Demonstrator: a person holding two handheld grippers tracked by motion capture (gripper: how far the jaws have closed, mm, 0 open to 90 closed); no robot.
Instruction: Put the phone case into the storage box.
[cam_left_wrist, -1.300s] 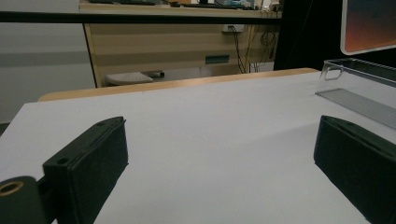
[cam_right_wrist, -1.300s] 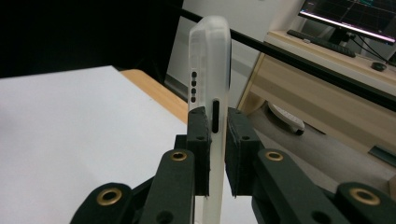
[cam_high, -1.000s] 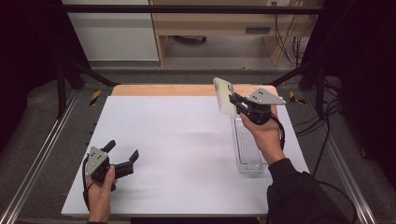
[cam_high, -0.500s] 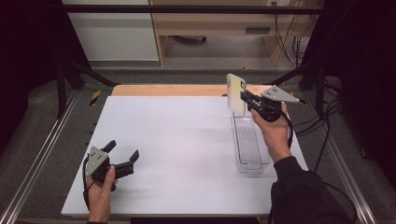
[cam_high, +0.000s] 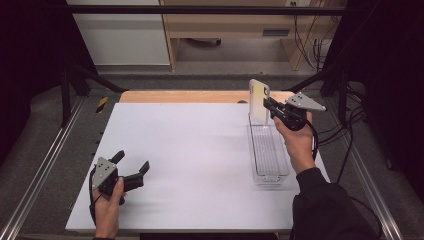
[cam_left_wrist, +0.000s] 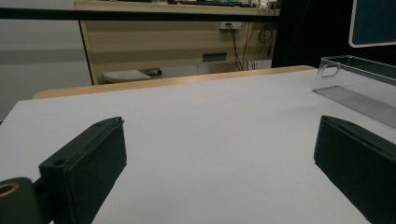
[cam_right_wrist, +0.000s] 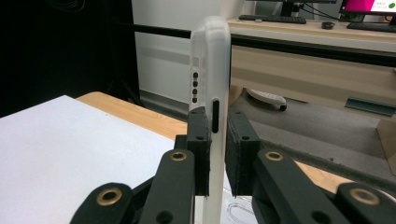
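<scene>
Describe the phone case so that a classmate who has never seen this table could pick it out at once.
Start at the white table and go to the clear tray on its right side. Above the tray's far end, the right gripper pinches a pale, translucent phone case, the one upright slab held off the table.

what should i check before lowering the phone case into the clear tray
1. Grip: right gripper clamps the phone case edge between both pads: ok.
2. Case attitude: held upright, on edge: ok.
3. Position: case at the far end of the clear tray; whether it is directly above, cannot tell.
4. Tray inside free of other items: ok.
5. Left gripper open, resting far away on the white table: ok.
</scene>
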